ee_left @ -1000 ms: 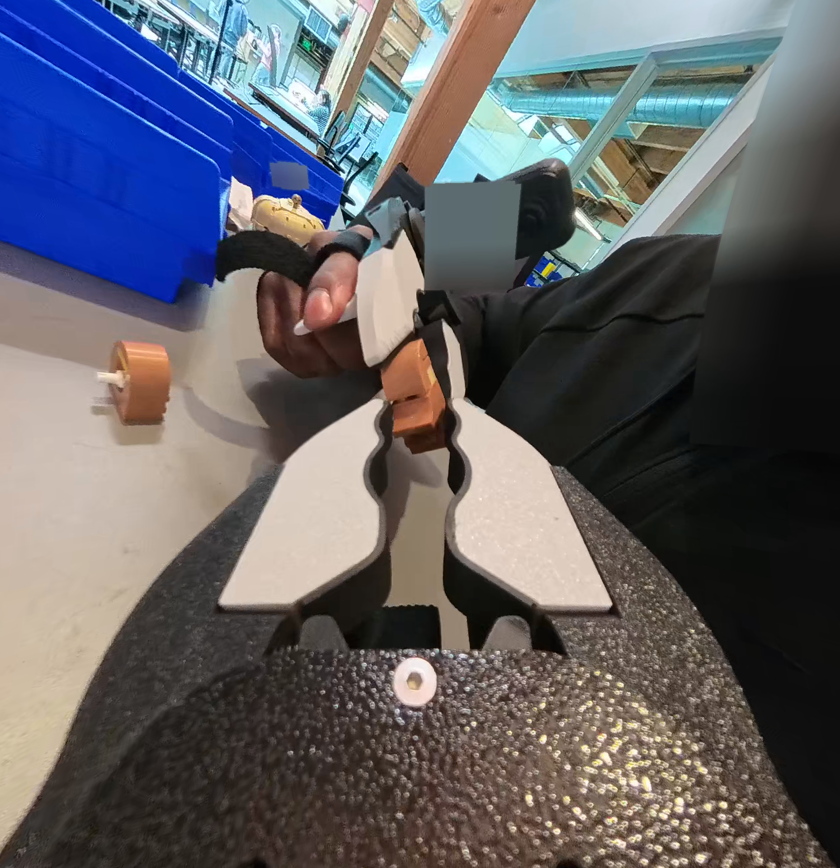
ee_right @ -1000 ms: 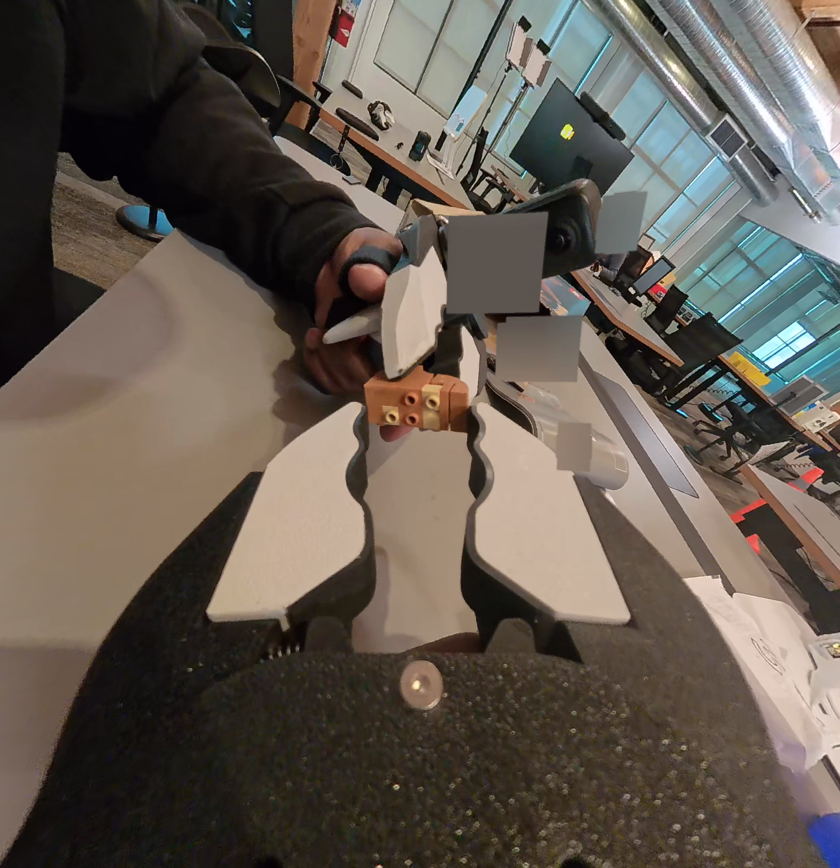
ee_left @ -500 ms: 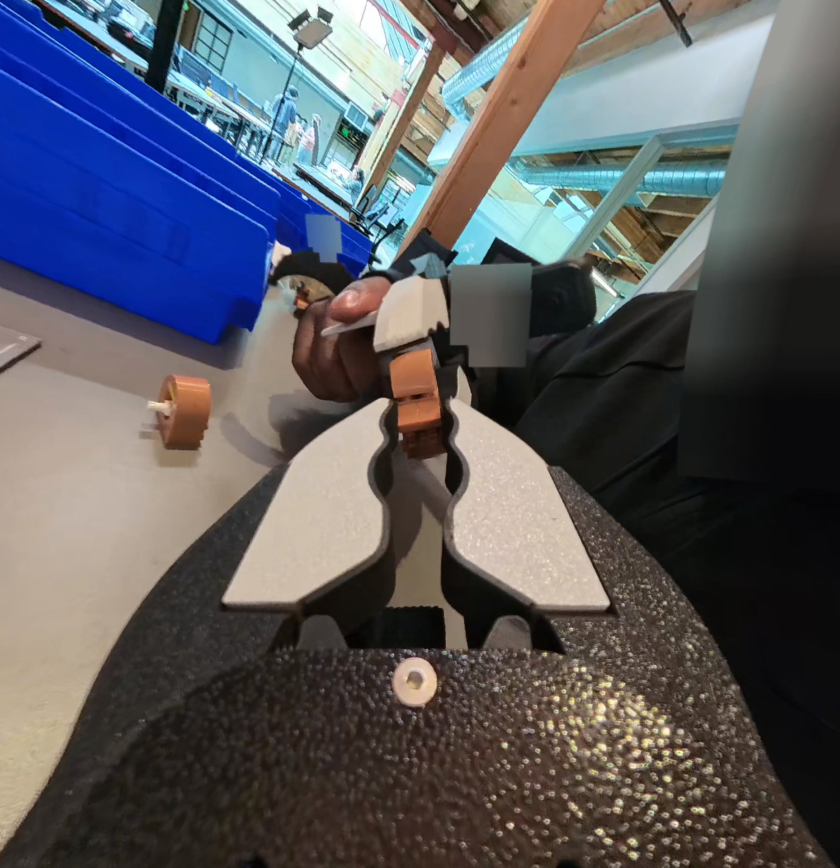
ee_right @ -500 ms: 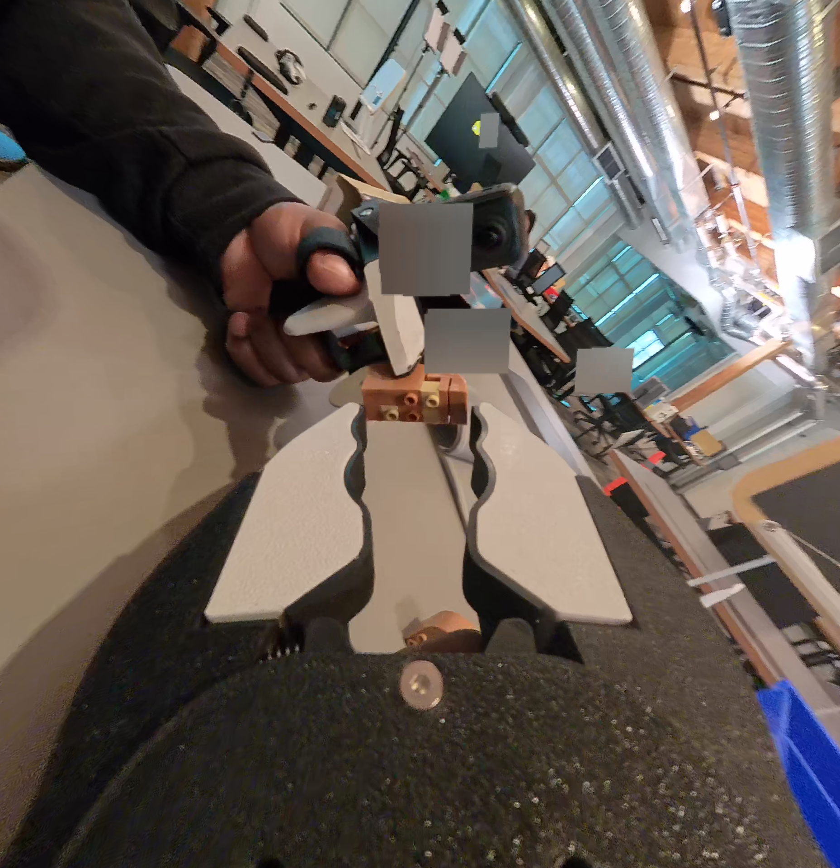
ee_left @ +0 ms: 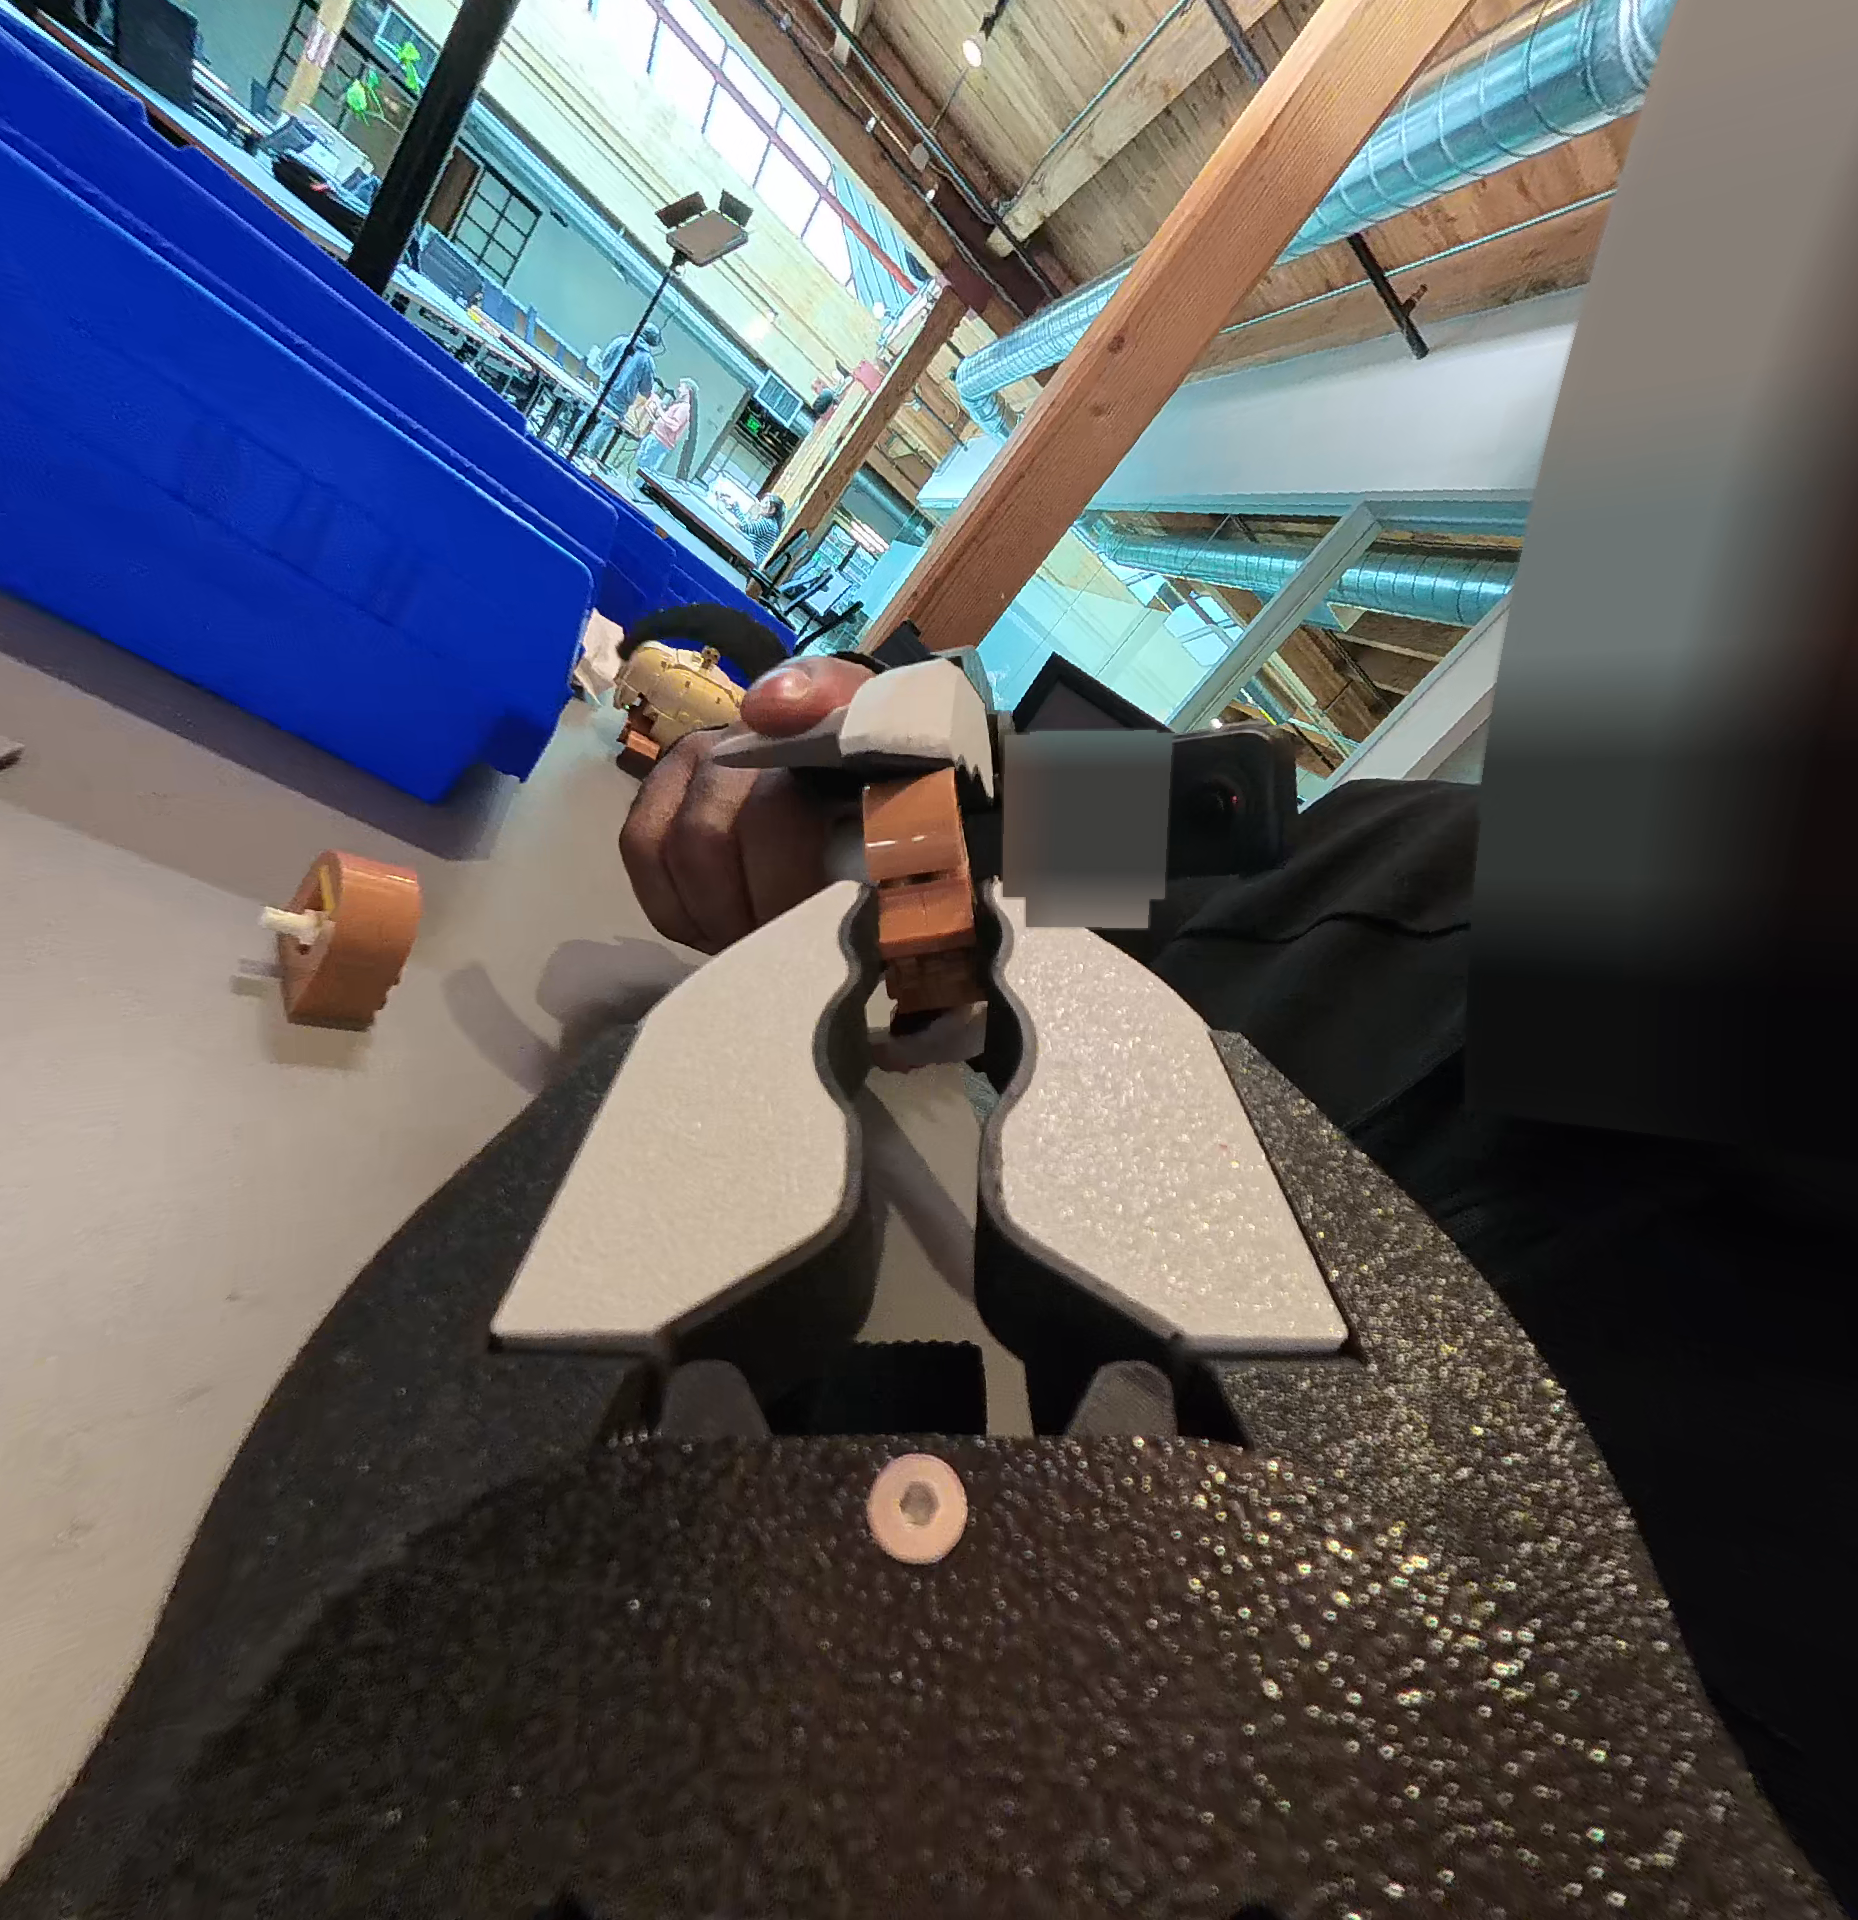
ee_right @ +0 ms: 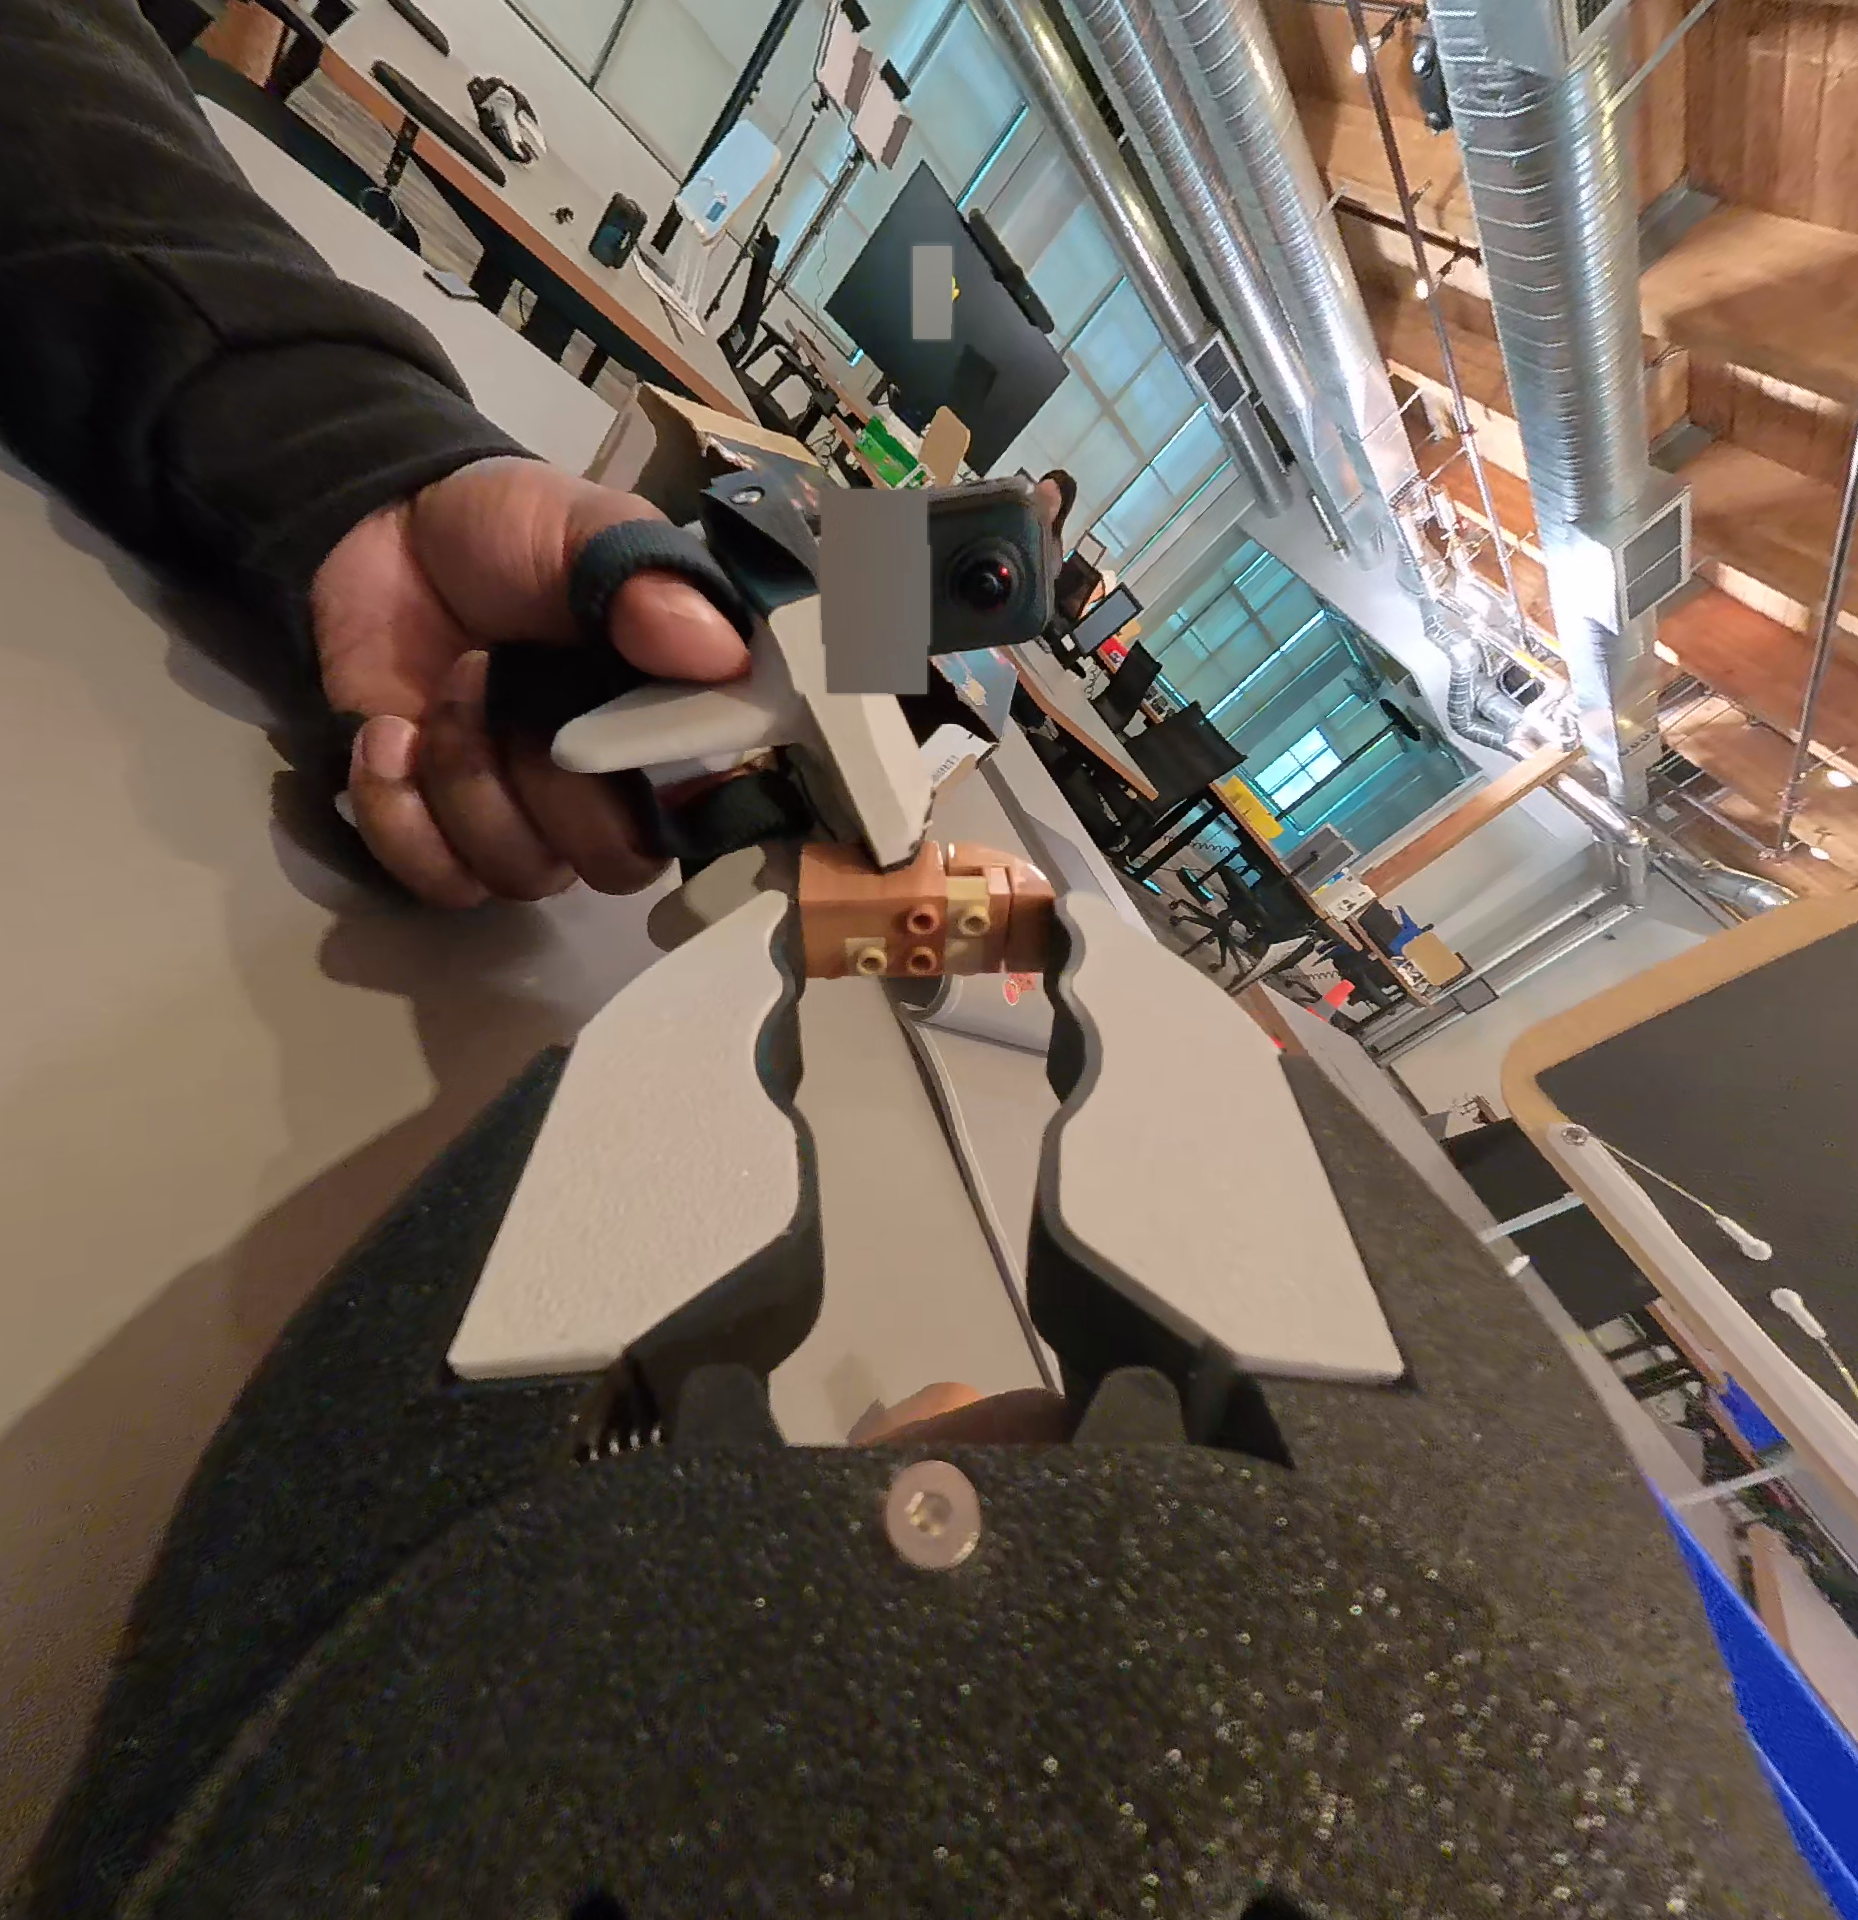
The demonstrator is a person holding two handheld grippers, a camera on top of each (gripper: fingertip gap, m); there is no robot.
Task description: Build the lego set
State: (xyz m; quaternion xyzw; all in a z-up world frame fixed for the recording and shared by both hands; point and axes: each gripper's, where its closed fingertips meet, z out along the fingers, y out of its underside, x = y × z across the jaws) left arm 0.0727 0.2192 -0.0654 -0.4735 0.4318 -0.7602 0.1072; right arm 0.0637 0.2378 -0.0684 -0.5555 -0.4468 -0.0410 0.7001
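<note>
Both grippers clamp one brown toy-brick block held above the grey table.
The left gripper (ee_left: 923,971) pinches the small brown plastic brick assembly (ee_right: 920,923) narrowly; the right gripper (ee_right: 923,935) grips its ends, wider. A brown round brick piece (ee_left: 351,938) lies on the grey table (ee_left: 125,1143) near blue plastic bins (ee_left: 229,499).

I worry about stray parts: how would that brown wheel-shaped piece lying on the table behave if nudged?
The brown wheel-shaped piece rests on its curved edge, so it would probably roll. Its white peg sticking out could make it veer. It looks like stiff, light plastic.
</note>
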